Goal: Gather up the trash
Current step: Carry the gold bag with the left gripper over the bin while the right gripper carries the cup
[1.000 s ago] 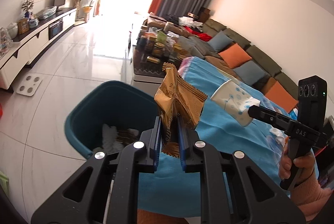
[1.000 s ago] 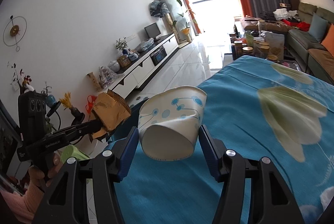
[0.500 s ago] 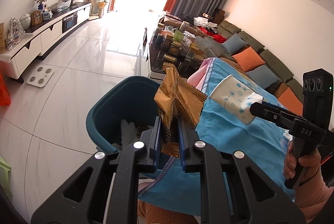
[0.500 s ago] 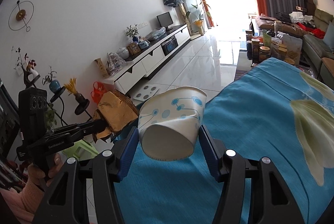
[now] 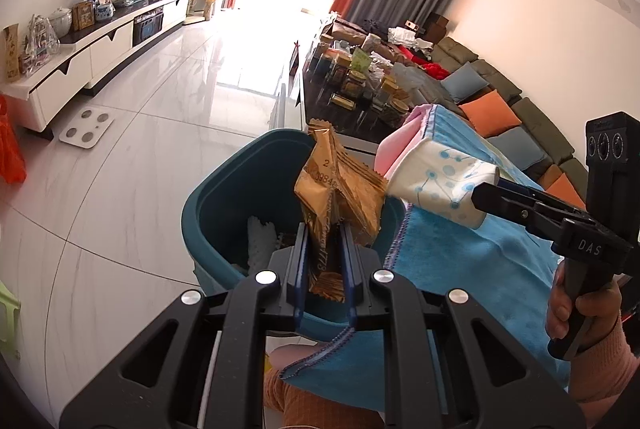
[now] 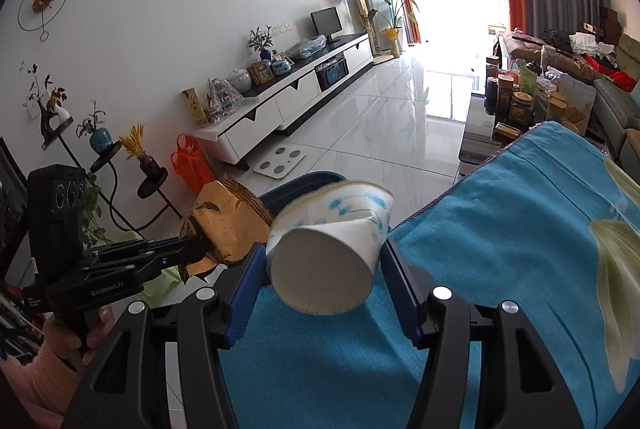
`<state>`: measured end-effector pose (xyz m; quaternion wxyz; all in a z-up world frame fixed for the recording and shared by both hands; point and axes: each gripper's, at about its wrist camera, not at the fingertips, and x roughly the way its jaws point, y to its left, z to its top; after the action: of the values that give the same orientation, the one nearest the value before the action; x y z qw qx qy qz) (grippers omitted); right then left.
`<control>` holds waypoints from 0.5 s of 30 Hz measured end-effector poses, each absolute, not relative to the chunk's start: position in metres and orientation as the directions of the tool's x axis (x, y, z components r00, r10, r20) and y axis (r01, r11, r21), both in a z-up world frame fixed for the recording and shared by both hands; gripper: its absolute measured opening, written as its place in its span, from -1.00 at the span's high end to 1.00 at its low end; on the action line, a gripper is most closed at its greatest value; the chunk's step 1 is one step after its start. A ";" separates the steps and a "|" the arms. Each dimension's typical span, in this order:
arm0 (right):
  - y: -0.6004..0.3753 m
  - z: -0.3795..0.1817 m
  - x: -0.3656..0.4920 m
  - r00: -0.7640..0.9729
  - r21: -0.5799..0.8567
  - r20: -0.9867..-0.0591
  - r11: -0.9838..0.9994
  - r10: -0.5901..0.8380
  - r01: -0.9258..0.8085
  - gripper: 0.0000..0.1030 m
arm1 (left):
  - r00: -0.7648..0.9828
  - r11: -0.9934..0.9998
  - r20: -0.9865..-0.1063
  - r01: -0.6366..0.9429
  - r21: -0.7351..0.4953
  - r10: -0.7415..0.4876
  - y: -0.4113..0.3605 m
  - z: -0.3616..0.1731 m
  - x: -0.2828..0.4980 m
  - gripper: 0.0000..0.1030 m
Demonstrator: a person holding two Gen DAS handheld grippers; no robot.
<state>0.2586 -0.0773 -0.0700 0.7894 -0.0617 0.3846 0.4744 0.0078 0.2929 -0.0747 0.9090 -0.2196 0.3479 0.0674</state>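
**Inspector:** Left gripper (image 5: 323,253)?

**Aide:** Clamped on a crumpled gold foil wrapper (image 5: 336,189), over the teal plastic bin (image 5: 224,197).

**Inspector:** Right gripper (image 6: 322,265)?

**Aide:** Gripping a crushed white paper cup (image 6: 328,249) at the bin's edge. Disposal step; next, likely release both.

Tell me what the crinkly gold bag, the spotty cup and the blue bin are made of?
The gold wrapper looks like thin shiny foil-plastic film: it creases sharply and has zigzag sealed edges. The cup looks like matte white paper, since its wall is dented and folded. The teal bin seems to be smooth moulded plastic with a soft sheen.
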 end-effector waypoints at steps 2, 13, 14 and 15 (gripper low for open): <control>-0.074 -0.071 0.259 0.253 0.261 -0.672 0.542 0.696 -0.799 -0.11 | 0.744 0.893 -0.668 -0.281 -0.351 -0.028 0.292 -0.077 0.011 0.70; -0.053 -0.082 0.260 0.234 0.248 -0.707 0.544 0.667 -0.802 -0.11 | 0.714 0.890 -0.699 -0.305 -0.340 -0.022 0.291 -0.092 0.028 0.70; -0.051 -0.083 0.260 0.232 0.246 -0.710 0.543 0.665 -0.803 -0.11 | 0.712 0.889 -0.702 -0.307 -0.341 -0.023 0.290 -0.093 0.030 0.70; -0.049 -0.083 0.260 0.231 0.244 -0.712 0.543 0.663 -0.804 -0.11 | 0.710 0.889 -0.704 -0.308 -0.340 -0.023 0.291 -0.095 0.032 0.70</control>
<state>0.2601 -0.0493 -0.0827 0.7798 -0.0873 0.4040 0.4702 0.0318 0.2906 -0.0951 0.8975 -0.2222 0.3725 0.0793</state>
